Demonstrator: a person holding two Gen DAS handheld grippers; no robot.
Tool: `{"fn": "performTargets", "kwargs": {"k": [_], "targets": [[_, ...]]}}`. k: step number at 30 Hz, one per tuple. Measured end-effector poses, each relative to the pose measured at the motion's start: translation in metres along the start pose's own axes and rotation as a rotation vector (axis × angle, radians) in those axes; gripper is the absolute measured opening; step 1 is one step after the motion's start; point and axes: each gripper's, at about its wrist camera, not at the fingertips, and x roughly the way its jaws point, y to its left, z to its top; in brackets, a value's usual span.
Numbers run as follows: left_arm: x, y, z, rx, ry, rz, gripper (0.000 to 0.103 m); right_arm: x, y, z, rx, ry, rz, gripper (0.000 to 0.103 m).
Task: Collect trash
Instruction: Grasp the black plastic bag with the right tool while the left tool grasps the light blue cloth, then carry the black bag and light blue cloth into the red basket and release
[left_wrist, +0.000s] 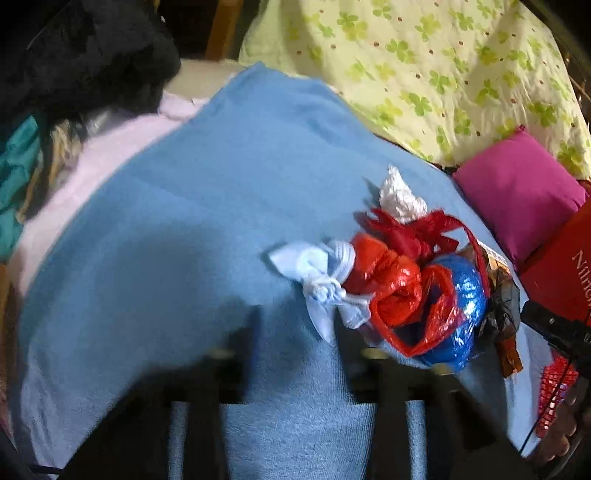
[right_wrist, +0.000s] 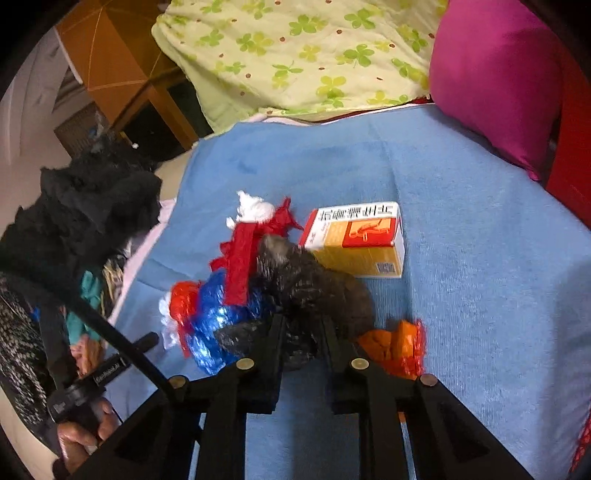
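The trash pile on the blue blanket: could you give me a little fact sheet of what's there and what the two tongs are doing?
surface: blue blanket on a bed
trash pile: knotted plastic bags, red, blue, white, black
also lying there: orange-and-white carton behind the pile, orange wrapper beside it
right tongs: fingers on either side of the black bag; grip not certain
left tongs: open, empty, blurred, left of the pile
background: clover-print quilt, magenta pillow

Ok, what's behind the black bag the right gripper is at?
Behind the black bag lies a yellow-and-red carton on the blue towel. The bag covers the carton's near left corner. The right gripper straddles the bag.
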Motion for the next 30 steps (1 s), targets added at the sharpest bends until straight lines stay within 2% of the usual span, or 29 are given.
{"fn": "performTargets", "kwargs": {"k": [1,3,4,7,9,17,18,19,20,22,26,30], "targets": [[-0.002,-0.001,0.001,0.006,-0.018,0.013,0.058,0.001,-0.002,0.002,0.013,-0.007,0.007,0.034],[-0.002,-0.003,0.002,0.016,-0.025,0.011,0.058,0.004,-0.004,0.004,0.035,-0.026,0.022,0.076],[0.001,-0.003,0.004,0.014,-0.019,0.011,0.058,0.006,-0.004,0.006,0.039,-0.047,0.012,0.077],[0.015,-0.003,0.005,0.002,0.025,0.012,0.058,0.023,-0.001,0.009,0.016,-0.026,-0.035,0.072],[0.023,-0.006,0.005,0.015,0.048,0.020,0.058,0.042,-0.001,0.010,0.024,0.033,-0.037,0.049],[0.036,-0.005,0.006,0.010,0.072,-0.005,0.056,0.080,0.013,0.012,-0.035,0.073,-0.083,0.053],[0.036,-0.006,0.006,0.013,0.069,-0.008,0.053,0.081,0.016,0.011,-0.057,0.069,-0.097,0.053],[0.037,-0.007,0.005,0.016,0.070,-0.013,0.044,0.080,0.019,0.009,-0.074,0.066,-0.108,0.052],[0.037,-0.008,0.005,0.020,0.073,-0.028,0.030,0.079,0.020,0.008,-0.083,0.064,-0.113,0.047],[0.037,-0.009,0.003,0.025,0.081,-0.057,0.015,0.075,0.020,0.007,-0.081,0.056,-0.110,0.042],[0.030,-0.011,0.003,0.031,0.061,-0.051,0.008,0.062,0.015,0.005,-0.031,0.054,-0.071,0.040],[0.015,-0.002,0.007,0.006,0.009,-0.034,0.007,0.038,0.013,-0.001,-0.022,0.033,-0.026,0.040]]}}
